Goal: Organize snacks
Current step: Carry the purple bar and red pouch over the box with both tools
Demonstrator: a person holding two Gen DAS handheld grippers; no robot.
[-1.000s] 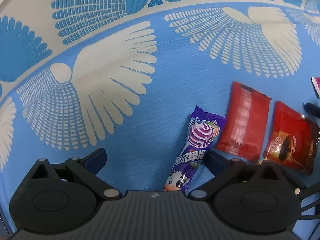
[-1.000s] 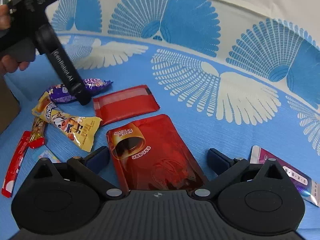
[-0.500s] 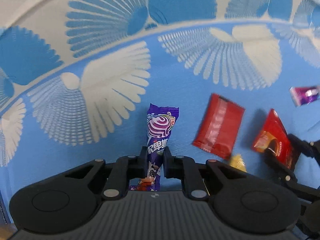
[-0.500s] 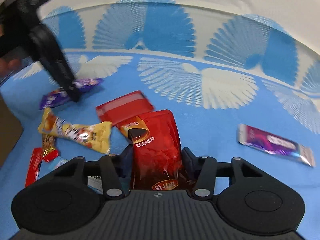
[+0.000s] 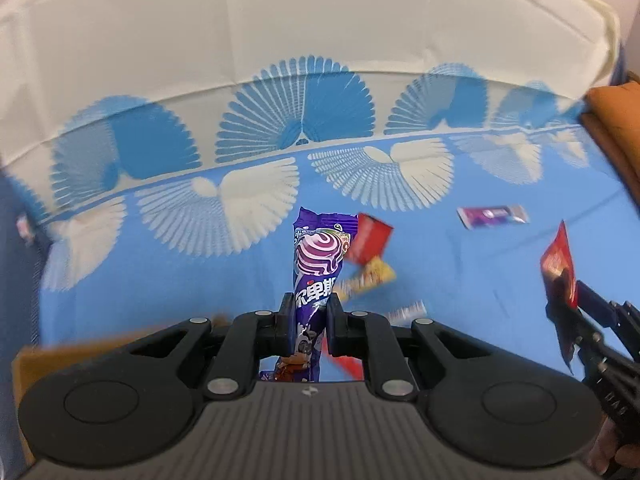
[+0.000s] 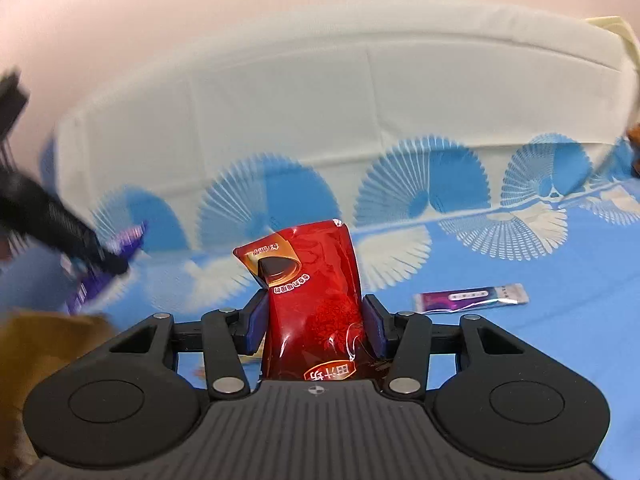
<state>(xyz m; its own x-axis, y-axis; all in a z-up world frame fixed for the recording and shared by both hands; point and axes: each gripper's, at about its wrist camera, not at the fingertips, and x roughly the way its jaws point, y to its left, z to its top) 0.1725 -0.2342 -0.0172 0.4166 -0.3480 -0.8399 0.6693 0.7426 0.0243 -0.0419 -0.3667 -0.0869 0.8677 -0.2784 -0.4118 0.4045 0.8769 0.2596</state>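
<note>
Left gripper (image 5: 307,316) clamped on lollipop (image 5: 318,264), right gripper (image 6: 316,322) clamped on red pouch (image 6: 312,288); both pinched low, clear of cloth (image 5: 200,280), probably for carrying.

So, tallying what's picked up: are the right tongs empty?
No, the right tongs are shut on the red pouch, which stands up between them.

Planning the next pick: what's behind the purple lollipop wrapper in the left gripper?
Behind the purple lollipop wrapper, a red packet and a yellow snack lie on the tablecloth, both partly covered by it.
</note>
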